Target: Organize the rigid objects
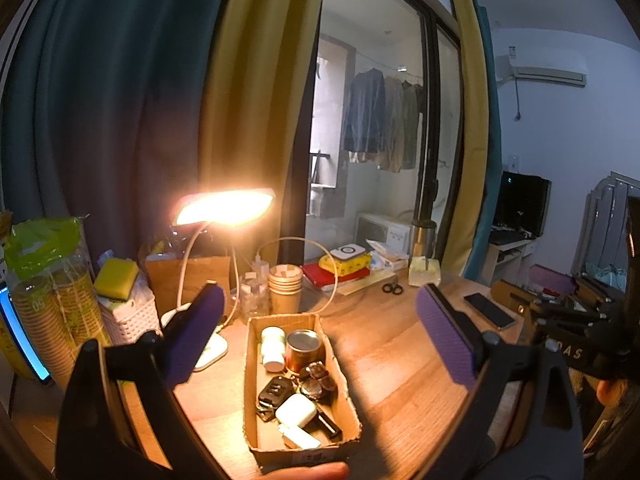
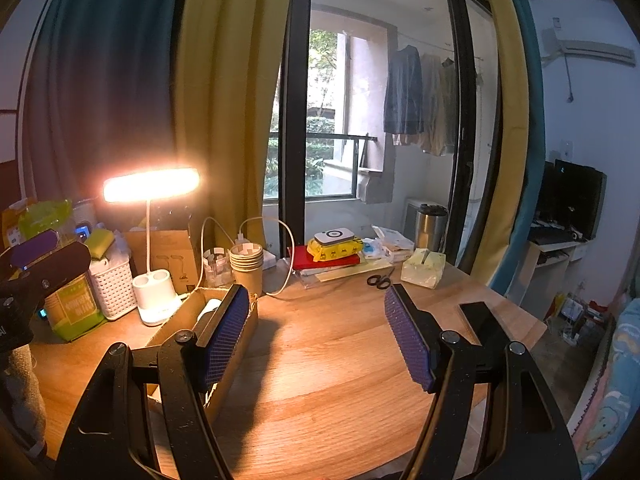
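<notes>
Hovering above the wooden surface [image 1: 380, 344], my left gripper [image 1: 320, 336] has its purple pads spread wide apart with nothing between them, and the cardboard box [image 1: 352, 404] sits below and between them. Inside it lie a white pill bottle [image 1: 273, 348], a copper tin [image 1: 303, 350], a black car key [image 1: 274, 394], a white earbud case [image 1: 296, 411] and other small items. My right gripper [image 2: 316, 336] is likewise wide apart and empty, its left pad just beside the box's wall [image 2: 236, 354], over bare wood.
</notes>
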`<state>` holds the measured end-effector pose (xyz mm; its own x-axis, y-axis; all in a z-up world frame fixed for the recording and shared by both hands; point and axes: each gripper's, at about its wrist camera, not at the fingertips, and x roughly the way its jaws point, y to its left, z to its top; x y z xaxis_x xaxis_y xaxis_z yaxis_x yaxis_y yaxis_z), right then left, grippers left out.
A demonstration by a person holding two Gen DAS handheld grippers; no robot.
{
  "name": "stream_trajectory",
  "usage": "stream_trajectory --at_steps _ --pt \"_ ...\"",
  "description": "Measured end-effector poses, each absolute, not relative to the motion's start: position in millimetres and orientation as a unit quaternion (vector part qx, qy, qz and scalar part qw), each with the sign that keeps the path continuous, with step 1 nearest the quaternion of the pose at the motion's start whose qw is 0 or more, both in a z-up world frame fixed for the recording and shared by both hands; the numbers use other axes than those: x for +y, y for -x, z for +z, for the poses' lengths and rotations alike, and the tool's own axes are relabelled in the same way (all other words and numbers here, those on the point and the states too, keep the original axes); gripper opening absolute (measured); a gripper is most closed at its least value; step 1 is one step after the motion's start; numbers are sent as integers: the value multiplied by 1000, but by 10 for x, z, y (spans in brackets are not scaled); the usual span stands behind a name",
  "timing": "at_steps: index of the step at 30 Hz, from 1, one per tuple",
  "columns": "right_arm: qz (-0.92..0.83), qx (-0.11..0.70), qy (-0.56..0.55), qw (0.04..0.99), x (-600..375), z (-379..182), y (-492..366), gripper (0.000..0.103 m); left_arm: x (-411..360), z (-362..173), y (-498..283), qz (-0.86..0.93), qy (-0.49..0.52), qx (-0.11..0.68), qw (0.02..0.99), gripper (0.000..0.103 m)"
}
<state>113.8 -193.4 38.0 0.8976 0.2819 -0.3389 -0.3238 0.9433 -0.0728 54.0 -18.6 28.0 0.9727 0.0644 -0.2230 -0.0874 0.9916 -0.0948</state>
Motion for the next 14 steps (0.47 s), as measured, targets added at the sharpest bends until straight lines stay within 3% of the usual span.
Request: stream_trajectory --at_steps 14 --pt "154 166 61 972 -1922 377 -1157 74 -197 257 -550 41 46 108 992 97"
